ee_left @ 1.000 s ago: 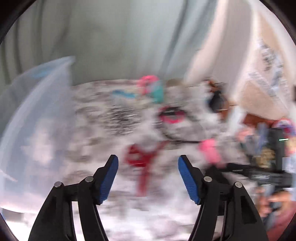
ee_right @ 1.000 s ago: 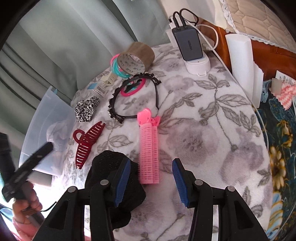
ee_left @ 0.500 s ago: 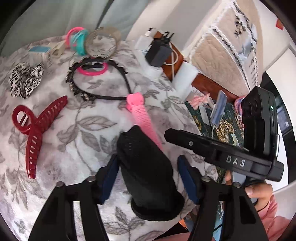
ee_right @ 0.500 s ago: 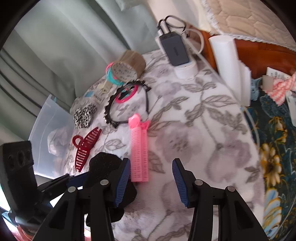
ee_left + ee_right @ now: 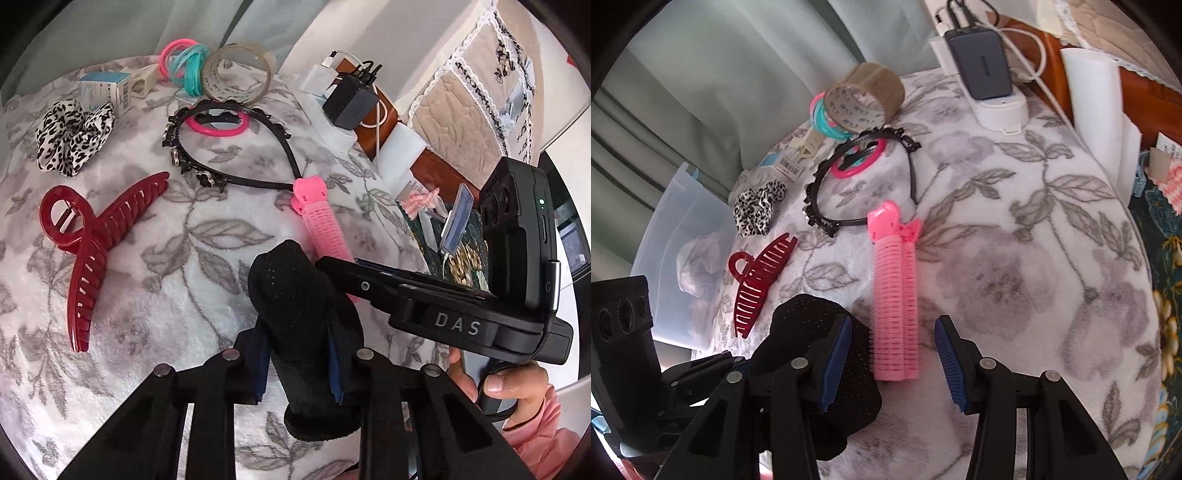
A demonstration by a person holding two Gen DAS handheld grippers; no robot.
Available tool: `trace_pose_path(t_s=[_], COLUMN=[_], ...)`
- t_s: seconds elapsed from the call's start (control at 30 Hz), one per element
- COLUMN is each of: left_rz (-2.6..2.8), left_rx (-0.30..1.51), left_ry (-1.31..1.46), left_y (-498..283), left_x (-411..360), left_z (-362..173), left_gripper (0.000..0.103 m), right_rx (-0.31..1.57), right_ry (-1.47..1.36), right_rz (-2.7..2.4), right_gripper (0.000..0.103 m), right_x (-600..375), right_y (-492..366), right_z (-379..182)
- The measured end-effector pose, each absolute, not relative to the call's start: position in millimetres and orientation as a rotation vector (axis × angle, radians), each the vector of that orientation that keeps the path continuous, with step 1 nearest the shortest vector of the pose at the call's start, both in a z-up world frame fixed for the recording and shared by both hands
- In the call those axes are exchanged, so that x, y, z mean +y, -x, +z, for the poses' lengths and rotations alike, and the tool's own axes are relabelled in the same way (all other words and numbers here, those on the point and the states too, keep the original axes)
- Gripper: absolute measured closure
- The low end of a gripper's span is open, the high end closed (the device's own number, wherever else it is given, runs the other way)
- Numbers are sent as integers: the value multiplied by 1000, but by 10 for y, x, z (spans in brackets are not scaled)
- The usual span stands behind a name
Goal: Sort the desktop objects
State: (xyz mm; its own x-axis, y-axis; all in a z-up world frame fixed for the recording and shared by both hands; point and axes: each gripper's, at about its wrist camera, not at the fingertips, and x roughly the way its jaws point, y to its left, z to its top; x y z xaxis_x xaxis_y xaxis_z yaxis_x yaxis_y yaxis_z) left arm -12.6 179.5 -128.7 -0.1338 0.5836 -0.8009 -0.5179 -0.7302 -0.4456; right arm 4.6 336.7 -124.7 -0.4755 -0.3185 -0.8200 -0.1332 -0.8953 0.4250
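1. The left gripper (image 5: 299,365) has its jaws clenched on a black fabric item (image 5: 303,317), a soft tube-like piece lying on the worktop (image 5: 147,295), which is covered in a white cloth with grey flowers and leaves. The jaws have just been closing, and the blue pads press the fabric from both sides.
2. The right gripper (image 5: 892,363) hangs just above the cloth with its jaws released. The near end of a pink hair roller clip (image 5: 894,302) lies between the blue pads, which do not touch it.
3. The black fabric item sits just beside the roller, on its left in the right wrist view.
4. Farther left lies a dark red claw clip (image 5: 92,247), and beyond it a leopard-print scrunchie (image 5: 74,140).
5. A black headband (image 5: 229,147) with small flowers curves around a pink ring (image 5: 218,125); one of its ends touches the roller's head.
6. At the far edge stand a roll of tape (image 5: 240,77), pink and teal bangles (image 5: 184,62) and a small box (image 5: 107,90).
7. A clear plastic bin (image 5: 683,236) stands beside the worktop, past the claw clip.
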Motion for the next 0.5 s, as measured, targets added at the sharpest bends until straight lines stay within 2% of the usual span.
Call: trace_pose_path(t_s=[0.1, 0.23, 0.33, 0.5], left_rz=[1930, 1921, 1919, 1925], left_rx=[-76, -73, -65, -69], left_ry=[1405, 1409, 1407, 1400], left_y=[134, 141, 137, 131], left_x=[1804, 1832, 1848, 1817], left_z=[-1296, -1324, -1332, -1317], left_gripper=[76, 76, 78, 85], right_rx=[-666, -638, -619, -651], right_ry=[-1555, -1579, -1584, -1579], right_rz=[-2530, -2556, -2568, -2575], right_gripper=[54, 66, 72, 72], right_x=[3346, 3340, 3327, 3335], right_y=[-7, 9, 9, -9], right_z=[-1260, -1273, -1277, -1262])
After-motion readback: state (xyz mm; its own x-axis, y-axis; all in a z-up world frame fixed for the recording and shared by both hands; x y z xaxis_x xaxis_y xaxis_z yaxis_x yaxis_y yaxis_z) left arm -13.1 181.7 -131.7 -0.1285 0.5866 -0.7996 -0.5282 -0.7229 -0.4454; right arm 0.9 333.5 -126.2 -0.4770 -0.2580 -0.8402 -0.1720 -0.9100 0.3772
